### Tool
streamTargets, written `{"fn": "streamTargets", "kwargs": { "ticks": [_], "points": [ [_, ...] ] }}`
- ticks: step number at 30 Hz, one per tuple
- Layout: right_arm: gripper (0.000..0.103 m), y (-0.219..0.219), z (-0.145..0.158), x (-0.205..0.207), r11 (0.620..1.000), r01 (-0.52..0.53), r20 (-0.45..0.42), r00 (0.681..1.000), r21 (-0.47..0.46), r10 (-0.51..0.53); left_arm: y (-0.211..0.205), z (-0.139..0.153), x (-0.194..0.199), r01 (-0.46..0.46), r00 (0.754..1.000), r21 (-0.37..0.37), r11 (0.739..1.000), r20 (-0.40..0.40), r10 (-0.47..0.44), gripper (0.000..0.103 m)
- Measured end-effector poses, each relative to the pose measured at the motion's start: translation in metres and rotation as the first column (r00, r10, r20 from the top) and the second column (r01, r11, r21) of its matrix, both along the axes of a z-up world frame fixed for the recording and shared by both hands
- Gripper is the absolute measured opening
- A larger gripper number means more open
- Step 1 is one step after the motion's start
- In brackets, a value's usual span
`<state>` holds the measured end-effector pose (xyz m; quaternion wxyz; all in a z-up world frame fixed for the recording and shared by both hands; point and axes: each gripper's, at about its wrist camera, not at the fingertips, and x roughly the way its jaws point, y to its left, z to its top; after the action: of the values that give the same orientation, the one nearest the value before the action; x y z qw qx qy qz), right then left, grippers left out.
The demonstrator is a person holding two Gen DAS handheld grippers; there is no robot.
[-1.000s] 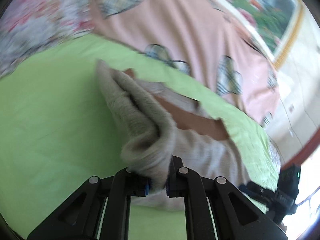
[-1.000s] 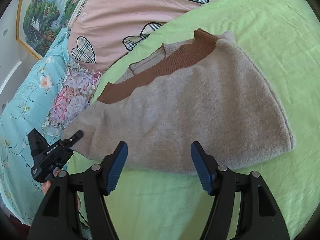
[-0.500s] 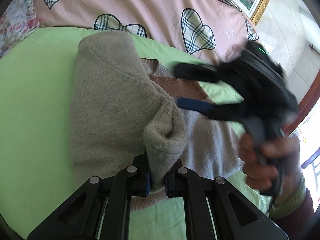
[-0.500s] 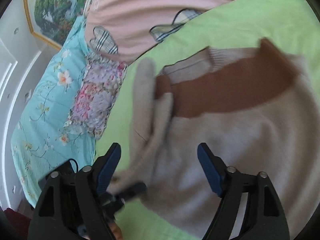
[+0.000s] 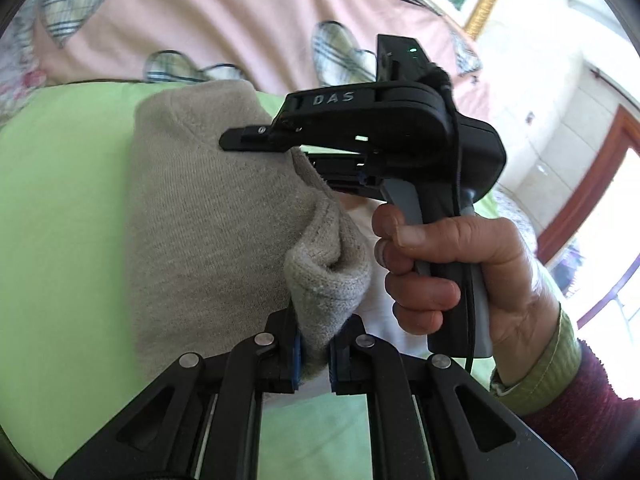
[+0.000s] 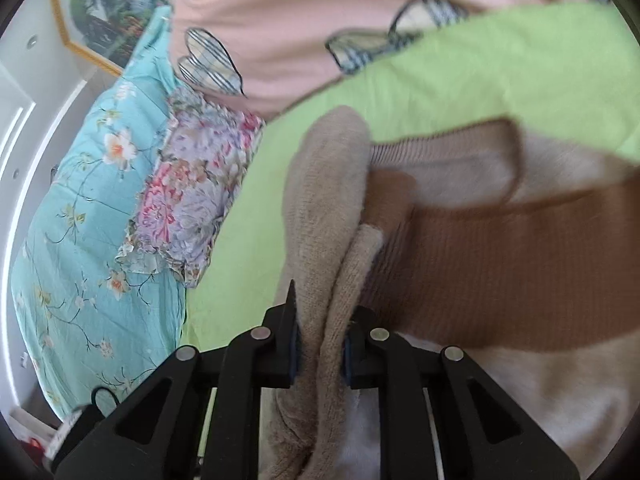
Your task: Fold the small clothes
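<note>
Sweater (image 5: 208, 216), beige knit with a brown collar band (image 6: 520, 264), lies half-folded on the green sheet (image 5: 60, 200). Nearest, the left gripper (image 5: 314, 354) pinches a bunched edge; the right gripper (image 6: 320, 348) is closing on a folded edge. Carry both edges across together, level. Beyond lies a pink quilt (image 5: 240, 20). No containers show.

Both wrist cams sit right behind their own jaws, angled down, very close to the beige knit sweater with brown ribbed collar (image 5: 208, 216) (image 6: 324, 216). Left cam faces the right hand's black gripper body. Shared: sweater, lime-green bedsheet (image 5: 60, 200) (image 6: 500, 68), pink heart-print quilt (image 5: 224, 16) (image 6: 288, 28).
</note>
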<state>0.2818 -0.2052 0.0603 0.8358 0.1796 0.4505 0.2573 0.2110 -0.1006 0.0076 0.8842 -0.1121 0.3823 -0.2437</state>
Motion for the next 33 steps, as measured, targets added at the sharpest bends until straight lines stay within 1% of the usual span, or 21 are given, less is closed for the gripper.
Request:
{"fn": "streamTargets", "kwargs": {
  "ticks": [3,6,9,13,15,17,19,21,24,27,29,30,33],
  "points": [
    [0.017,-0.035,0.018,-0.014,0.999,0.038,0.032,0.999,-0.009,-0.038,-0.032,0.0,0.002,0.06,0.998,-0.018,0.998,0.0,-0.06,0.008],
    [0.017,-0.077,0.024,-0.029,0.995,0.099,0.041,0.994,-0.034,-0.097,-0.064,-0.006,0.006,0.116,0.993,-0.024,0.993,-0.006,-0.116,0.008],
    [0.017,-0.117,0.019,-0.04,0.985,0.172,0.024,0.985,-0.031,-0.172,-0.088,-0.019,0.01,0.164,0.985,-0.051,0.985,-0.039,-0.166,0.008],
    [0.017,-0.151,-0.002,-0.048,0.971,0.234,-0.025,0.971,-0.05,-0.236,-0.112,-0.036,0.014,0.193,0.978,-0.023,0.981,-0.081,-0.194,0.008],
    [0.017,-0.158,-0.001,-0.05,0.969,0.242,-0.013,0.97,-0.043,-0.243,-0.118,-0.036,0.016,0.197,0.977,-0.015,0.98,-0.076,-0.197,0.008],
    [0.017,-0.158,0.01,-0.052,0.97,0.239,0.031,0.971,-0.047,-0.237,-0.118,-0.031,0.019,0.199,0.978,-0.027,0.98,-0.064,-0.2,0.008],
    [0.017,-0.154,0.02,-0.053,0.972,0.226,0.077,0.972,-0.069,-0.221,-0.12,-0.027,0.021,0.204,0.977,-0.043,0.978,-0.058,-0.206,0.008],
    [0.017,-0.153,0.024,-0.053,0.97,0.223,0.1,0.972,-0.094,-0.214,-0.125,-0.029,0.022,0.214,0.974,-0.049,0.976,-0.066,-0.217,0.008],
    [0.017,-0.163,0.012,-0.05,0.959,0.25,0.077,0.967,-0.133,-0.242,-0.135,-0.043,0.023,0.22,0.97,-0.031,0.975,-0.1,-0.222,0.008],
    [0.017,-0.166,-0.001,-0.049,0.944,0.262,0.061,0.965,-0.202,-0.255,-0.145,-0.056,0.03,0.227,0.965,-0.01,0.974,-0.132,-0.226,0.009],
    [0.017,-0.165,-0.003,-0.05,0.938,0.262,0.067,0.965,-0.228,-0.253,-0.144,-0.056,0.032,0.225,0.965,-0.018,0.974,-0.135,-0.225,0.013],
    [0.017,-0.166,-0.003,-0.052,0.937,0.266,0.07,0.964,-0.224,-0.257,-0.141,-0.055,0.03,0.229,0.963,-0.027,0.973,-0.14,-0.23,0.015],
    [0.017,-0.165,0.0,-0.055,0.928,0.276,0.087,0.961,-0.249,-0.262,-0.127,-0.045,0.021,0.252,0.953,-0.052,0.966,-0.158,-0.257,0.018]
  ]
}}
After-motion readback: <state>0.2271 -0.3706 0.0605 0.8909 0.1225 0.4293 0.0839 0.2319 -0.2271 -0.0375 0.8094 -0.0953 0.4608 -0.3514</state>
